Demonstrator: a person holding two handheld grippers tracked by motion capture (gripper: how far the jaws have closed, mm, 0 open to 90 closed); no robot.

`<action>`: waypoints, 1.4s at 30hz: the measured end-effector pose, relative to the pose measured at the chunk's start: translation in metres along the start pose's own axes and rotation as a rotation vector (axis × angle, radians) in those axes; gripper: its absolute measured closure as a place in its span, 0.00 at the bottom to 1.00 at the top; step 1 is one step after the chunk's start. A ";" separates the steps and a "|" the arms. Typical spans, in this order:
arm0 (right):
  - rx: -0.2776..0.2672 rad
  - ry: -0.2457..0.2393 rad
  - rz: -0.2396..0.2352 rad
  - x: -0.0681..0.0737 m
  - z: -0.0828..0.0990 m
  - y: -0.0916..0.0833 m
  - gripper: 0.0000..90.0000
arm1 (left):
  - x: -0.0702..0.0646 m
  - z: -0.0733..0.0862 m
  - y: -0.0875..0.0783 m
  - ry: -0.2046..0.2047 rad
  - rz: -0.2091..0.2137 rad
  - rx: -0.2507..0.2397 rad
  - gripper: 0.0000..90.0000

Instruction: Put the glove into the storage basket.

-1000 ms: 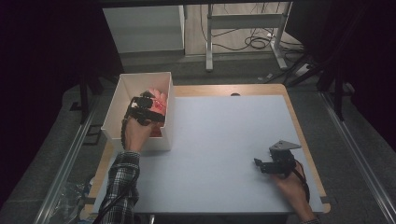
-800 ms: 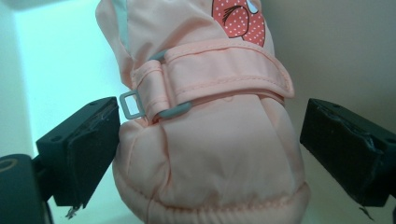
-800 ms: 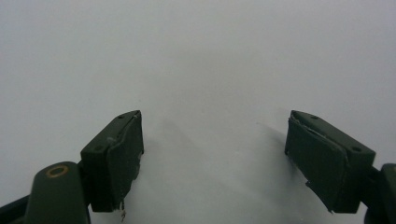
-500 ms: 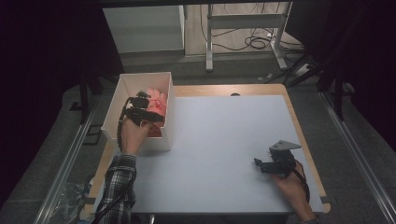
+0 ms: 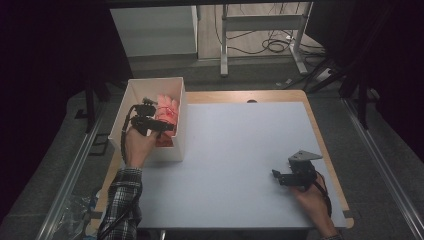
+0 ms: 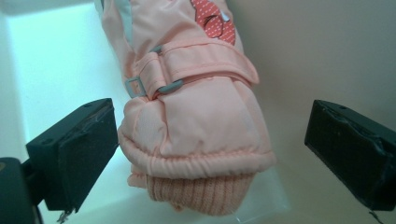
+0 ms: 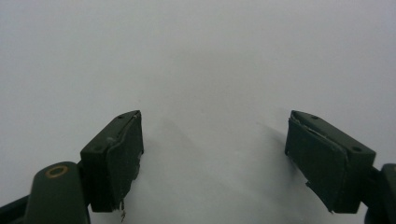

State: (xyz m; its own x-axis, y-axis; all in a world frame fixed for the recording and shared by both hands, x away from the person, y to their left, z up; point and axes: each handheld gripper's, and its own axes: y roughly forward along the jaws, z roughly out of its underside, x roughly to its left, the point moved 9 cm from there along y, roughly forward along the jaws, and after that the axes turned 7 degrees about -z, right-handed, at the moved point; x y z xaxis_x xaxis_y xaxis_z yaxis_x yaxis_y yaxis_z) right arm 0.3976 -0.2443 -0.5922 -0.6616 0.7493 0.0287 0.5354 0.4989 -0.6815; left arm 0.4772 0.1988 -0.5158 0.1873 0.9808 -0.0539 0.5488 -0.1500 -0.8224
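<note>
One pink ski mitten (image 6: pixel 196 116) is lying in one white box (image 5: pixel 176 100). Two tools are showing: the left tool (image 5: pixel 152 122) over the box, the right tool (image 5: pixel 282 178) on the one counter (image 5: pixel 240 150).

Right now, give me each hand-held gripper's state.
Left hand-held gripper: open, just opening wider, pink glove between jaws, unclamped.
Right hand-held gripper: open, empty.

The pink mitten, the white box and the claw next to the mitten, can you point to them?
pink mitten (image 6: pixel 196 116), left gripper view, on its puffy middle.
white box (image 5: pixel 181 107), high view, on its right wall.
left claw (image 5: pixel 157 126), high view, midway between its fingertips.
</note>
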 end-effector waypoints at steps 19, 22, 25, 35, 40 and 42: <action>0.000 0.000 0.001 0.000 0.000 0.000 0.22 | -0.010 -0.005 -0.028 0.090 0.027 -0.117 0.02; 0.000 0.000 0.001 0.000 0.000 0.000 0.22 | -0.011 -0.006 -0.034 0.096 0.031 -0.131 0.02; 0.000 0.000 0.001 0.000 0.000 0.000 0.22 | -0.012 -0.006 -0.039 0.103 0.030 -0.140 0.02; 0.000 0.000 0.001 0.000 0.000 0.000 0.22 | -0.020 -0.007 -0.055 0.135 0.034 -0.176 0.02; 0.000 0.000 0.002 0.000 0.000 0.000 0.22 | -0.027 -0.006 -0.061 0.164 0.042 -0.183 0.02; 0.000 0.000 0.002 0.000 0.000 0.000 0.22 | -0.030 -0.006 -0.065 0.170 0.053 -0.190 0.02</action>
State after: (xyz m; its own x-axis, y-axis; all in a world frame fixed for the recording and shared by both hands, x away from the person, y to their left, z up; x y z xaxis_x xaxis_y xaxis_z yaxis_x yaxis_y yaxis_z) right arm 0.3976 -0.2443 -0.5922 -0.6608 0.7501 0.0274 0.5365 0.4975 -0.6816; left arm 0.4413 0.1779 -0.4574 0.3460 0.9381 0.0151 0.6744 -0.2375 -0.6991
